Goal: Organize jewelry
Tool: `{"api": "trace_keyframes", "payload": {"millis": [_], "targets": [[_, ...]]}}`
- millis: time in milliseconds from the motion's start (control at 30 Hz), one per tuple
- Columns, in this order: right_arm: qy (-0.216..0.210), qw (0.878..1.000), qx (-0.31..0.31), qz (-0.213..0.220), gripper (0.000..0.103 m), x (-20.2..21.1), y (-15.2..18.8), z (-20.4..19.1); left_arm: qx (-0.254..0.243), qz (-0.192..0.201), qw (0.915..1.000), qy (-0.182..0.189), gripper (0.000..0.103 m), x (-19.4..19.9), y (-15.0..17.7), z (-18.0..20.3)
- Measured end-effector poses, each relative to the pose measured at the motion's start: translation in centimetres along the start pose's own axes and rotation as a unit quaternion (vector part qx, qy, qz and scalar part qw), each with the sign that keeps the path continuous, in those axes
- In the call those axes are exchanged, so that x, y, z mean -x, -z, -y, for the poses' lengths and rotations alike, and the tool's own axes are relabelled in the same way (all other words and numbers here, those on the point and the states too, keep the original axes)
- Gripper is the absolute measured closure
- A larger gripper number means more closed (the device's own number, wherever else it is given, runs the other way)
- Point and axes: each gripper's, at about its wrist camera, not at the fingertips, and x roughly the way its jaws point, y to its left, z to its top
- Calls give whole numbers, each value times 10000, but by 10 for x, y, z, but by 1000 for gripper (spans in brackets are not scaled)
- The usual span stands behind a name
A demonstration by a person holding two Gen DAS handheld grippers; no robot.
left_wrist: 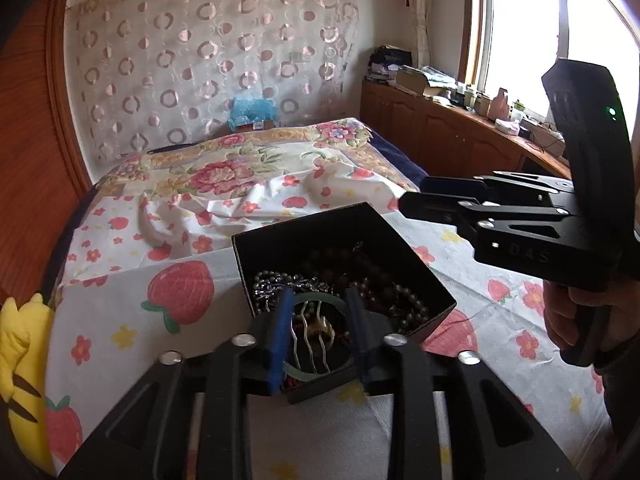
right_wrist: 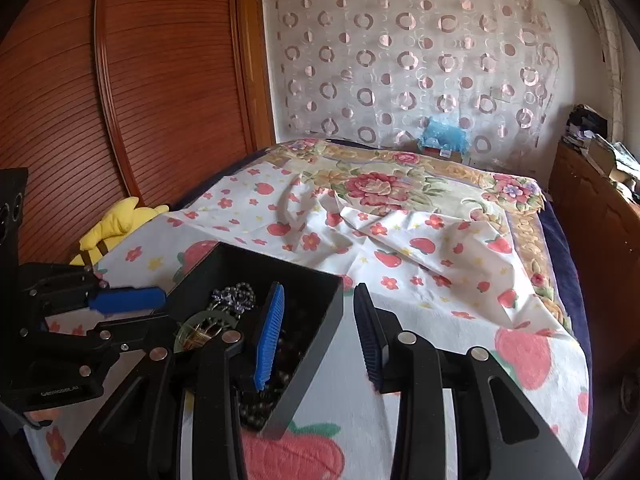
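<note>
A black open box (left_wrist: 304, 220) (right_wrist: 260, 257) sits on the strawberry sheet, full of jewelry: dark brown beads (left_wrist: 360, 272), a silvery bead chain (left_wrist: 272, 280) (right_wrist: 236, 296), a pale green bangle (left_wrist: 296, 374) (right_wrist: 224, 318) and a wavy silver hair comb (left_wrist: 316, 332). My left gripper (left_wrist: 318, 296) (right_wrist: 168, 310) reaches into the near end of the box, its blue pads on either side of the bangle and comb without visibly pressing them. My right gripper (right_wrist: 318, 288) (left_wrist: 412, 192) stands open astride the box's right wall, one finger over the beads, one outside.
The box lies near the front of a bed covered by a strawberry sheet (right_wrist: 440, 320) and a floral quilt (left_wrist: 224, 172). A yellow plush toy (left_wrist: 20, 340) (right_wrist: 116, 220) lies at the left edge. A person's hand (left_wrist: 568, 320) holds the right gripper. A cluttered wooden cabinet (left_wrist: 440, 128) lines the right.
</note>
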Motion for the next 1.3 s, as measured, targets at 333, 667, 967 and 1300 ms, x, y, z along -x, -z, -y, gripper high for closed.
{"api": "trace_keyframes", "payload": {"millis": [333,667,967,1300], "targets": [[192,9998,-77,2,64,22,20,-9,131,196,9994,-237,23,25,15,-5],[489,9984,-255,115,28,42,43,-21,291,228,9975,-595,8,52,34,-9],[834,9957,-355,188,3,65,59,-35,465,280,9956,-764,8,79,50,-8],[885,9933,-553,489,3,105,76,-62,575,354,9931,-955,8,109,69,0]]}}
